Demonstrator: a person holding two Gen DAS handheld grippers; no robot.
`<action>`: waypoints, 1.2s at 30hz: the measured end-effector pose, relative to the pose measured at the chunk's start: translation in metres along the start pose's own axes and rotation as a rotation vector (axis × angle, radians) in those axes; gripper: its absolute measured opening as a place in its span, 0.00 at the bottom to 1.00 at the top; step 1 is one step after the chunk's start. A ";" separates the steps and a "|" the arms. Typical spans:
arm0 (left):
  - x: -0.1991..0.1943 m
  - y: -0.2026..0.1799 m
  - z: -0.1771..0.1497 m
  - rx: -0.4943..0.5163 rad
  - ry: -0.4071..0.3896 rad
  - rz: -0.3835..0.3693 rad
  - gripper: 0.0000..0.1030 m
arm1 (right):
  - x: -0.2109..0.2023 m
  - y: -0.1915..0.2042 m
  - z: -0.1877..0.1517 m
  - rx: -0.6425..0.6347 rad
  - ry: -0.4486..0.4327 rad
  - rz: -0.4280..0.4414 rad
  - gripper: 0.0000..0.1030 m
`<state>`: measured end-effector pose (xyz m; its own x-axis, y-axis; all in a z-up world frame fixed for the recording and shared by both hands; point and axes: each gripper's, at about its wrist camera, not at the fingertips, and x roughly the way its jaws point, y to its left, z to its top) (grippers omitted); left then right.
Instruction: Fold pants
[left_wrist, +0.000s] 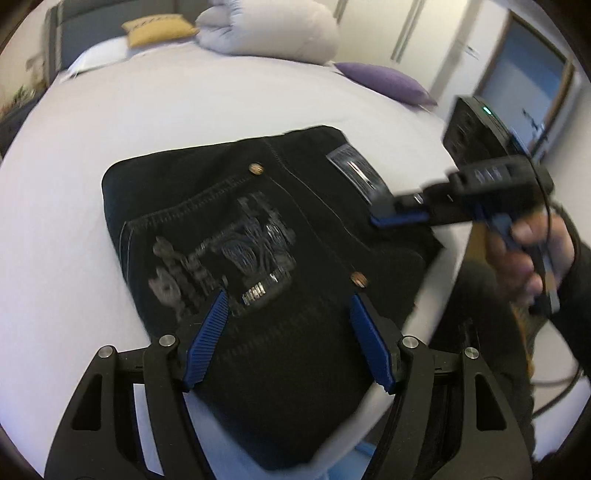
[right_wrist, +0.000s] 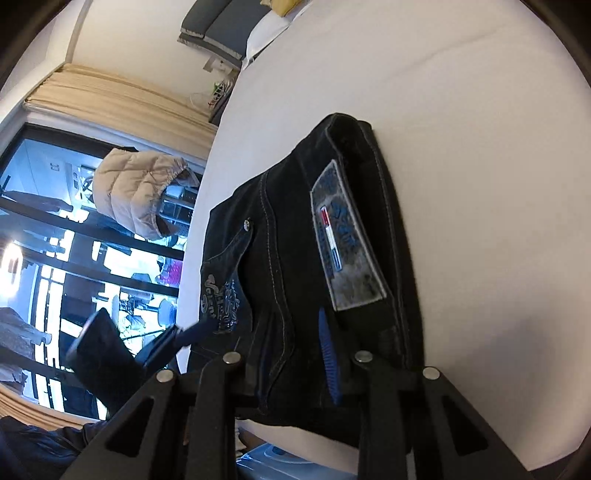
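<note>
Pants (left_wrist: 258, 236) folded into a thick dark denim stack near the bed (left_wrist: 92, 147) edge. Heavy, stiff, not slippery; best gripped at folded edges. Left tongs (left_wrist: 288, 299) spread above it; right tongs (left_wrist: 384, 218) narrowed, pinching nothing.

- A white bed (left_wrist: 184, 122) is filling most of both views, its sheet lying smooth.
- A yellow pillow (left_wrist: 157, 29) is resting at the head of the bed, against a grey headboard (left_wrist: 85, 22).
- A white pillow (left_wrist: 99, 57) is lying just in front of the yellow one.
- A pale duvet (left_wrist: 269, 29) is sitting bundled up beside the yellow pillow.
- A purple pillow (left_wrist: 388, 83) is lying near the bed's far edge, close to the duvet.
- A beige puffer jacket (right_wrist: 136, 188) is hanging in front of a dark-framed window (right_wrist: 48, 229).
- Cream curtains (right_wrist: 110, 96) are hanging along the window's edge.
</note>
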<state>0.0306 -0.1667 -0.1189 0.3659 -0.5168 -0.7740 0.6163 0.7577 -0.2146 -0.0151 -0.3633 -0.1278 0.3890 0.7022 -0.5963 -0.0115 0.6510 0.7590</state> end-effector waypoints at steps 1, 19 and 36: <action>0.000 -0.006 -0.002 0.014 -0.003 -0.002 0.65 | -0.002 0.000 -0.003 0.003 -0.010 0.003 0.26; -0.046 0.082 0.005 -0.387 -0.035 -0.136 0.79 | -0.056 -0.035 0.029 0.107 -0.089 0.059 0.67; 0.025 0.112 0.029 -0.510 0.175 -0.269 0.50 | 0.023 -0.038 0.068 0.139 0.133 0.029 0.47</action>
<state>0.1293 -0.1059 -0.1449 0.0960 -0.6765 -0.7301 0.2436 0.7272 -0.6418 0.0568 -0.3908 -0.1526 0.2648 0.7581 -0.5959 0.1096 0.5903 0.7997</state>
